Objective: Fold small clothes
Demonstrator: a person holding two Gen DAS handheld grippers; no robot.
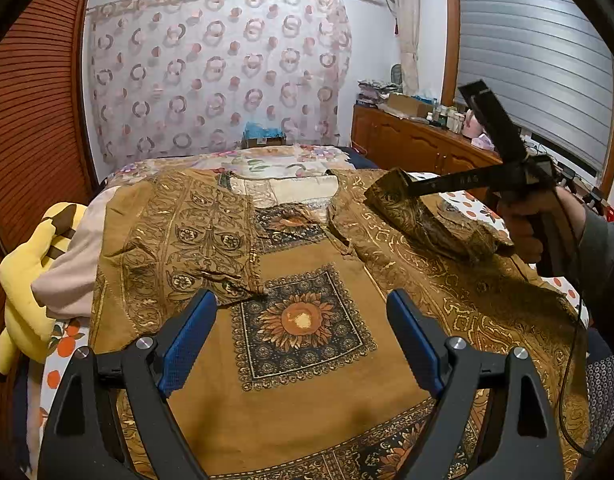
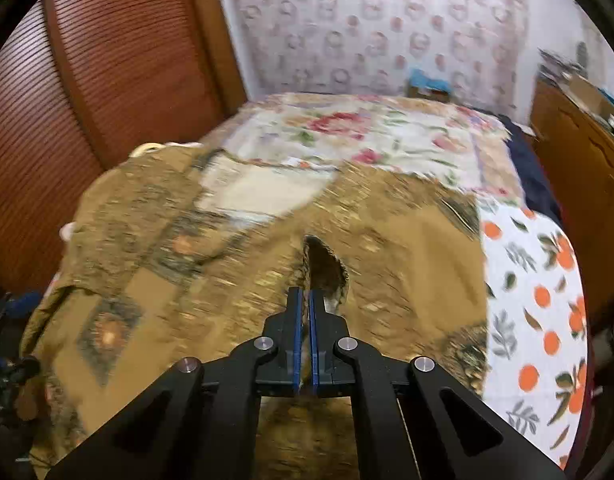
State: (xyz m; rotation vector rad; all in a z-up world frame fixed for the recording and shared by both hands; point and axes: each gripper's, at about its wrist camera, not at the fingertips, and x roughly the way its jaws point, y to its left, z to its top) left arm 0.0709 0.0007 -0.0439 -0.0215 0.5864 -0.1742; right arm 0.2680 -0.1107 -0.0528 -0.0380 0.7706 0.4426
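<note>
Plush toy (image 1: 27, 276) and pink cloth (image 1: 73, 272) crowd garment's (image 1: 307, 380) left edge.

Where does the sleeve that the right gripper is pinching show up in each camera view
Left wrist view: the sleeve is at right of centre, lifted off the brown shirt by the right gripper, shut on its cuff.
Right wrist view: the sleeve is at centre, bunched just beyond the closed blue pads.
Shared landmark: the circle-patterned curtain behind the bed.
</note>
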